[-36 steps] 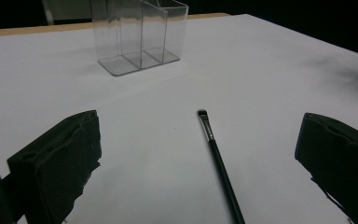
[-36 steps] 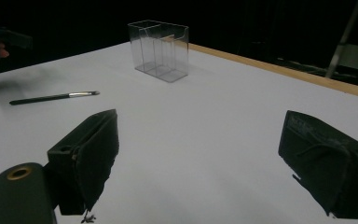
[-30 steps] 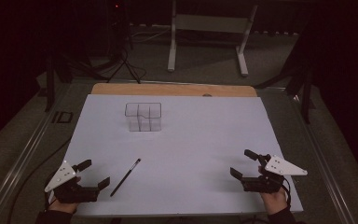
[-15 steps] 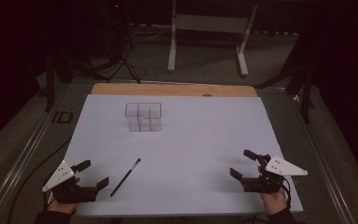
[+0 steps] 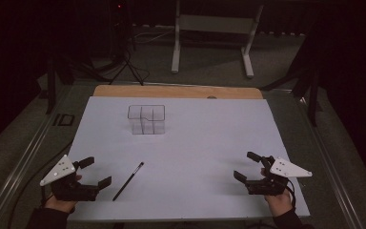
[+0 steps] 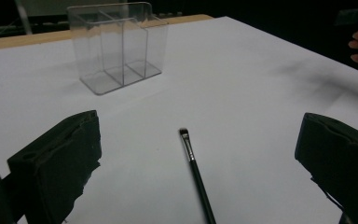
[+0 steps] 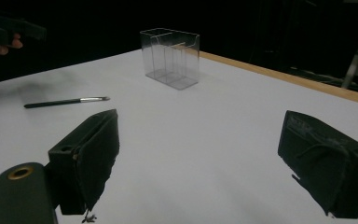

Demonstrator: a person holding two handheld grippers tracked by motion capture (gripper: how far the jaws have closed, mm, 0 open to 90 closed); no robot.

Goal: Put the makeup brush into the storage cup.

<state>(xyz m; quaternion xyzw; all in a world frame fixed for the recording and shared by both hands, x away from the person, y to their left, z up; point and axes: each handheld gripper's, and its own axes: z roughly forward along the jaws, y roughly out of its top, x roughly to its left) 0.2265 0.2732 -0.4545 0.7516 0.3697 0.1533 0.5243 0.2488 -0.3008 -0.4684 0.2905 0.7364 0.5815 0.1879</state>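
A thin black brush [image 5: 128, 181] [image 6: 196, 173] [image 7: 66, 102] lies on the white sheet [image 5: 190, 143], near its front left. A clear plastic organizer [image 5: 146, 119] [image 6: 117, 45] [image 7: 170, 57] with several compartments stands empty toward the back. My left gripper [image 5: 95, 172] [image 6: 200, 163] rests at the front left corner, open, just left of the brush, nothing between its jaws. At the front right, my right gripper [image 5: 247, 167] [image 7: 205, 163] is open and empty too, far from the brush.
A wooden table edge [image 5: 176, 91] runs behind the sheet. Metal stand legs [image 5: 212, 45] and a tripod [image 5: 124, 62] stand on the dark floor beyond. A small black object [image 5: 65, 119] lies left of the sheet.
Both grippers have shifted very slightly; the brush and organizer have not moved.
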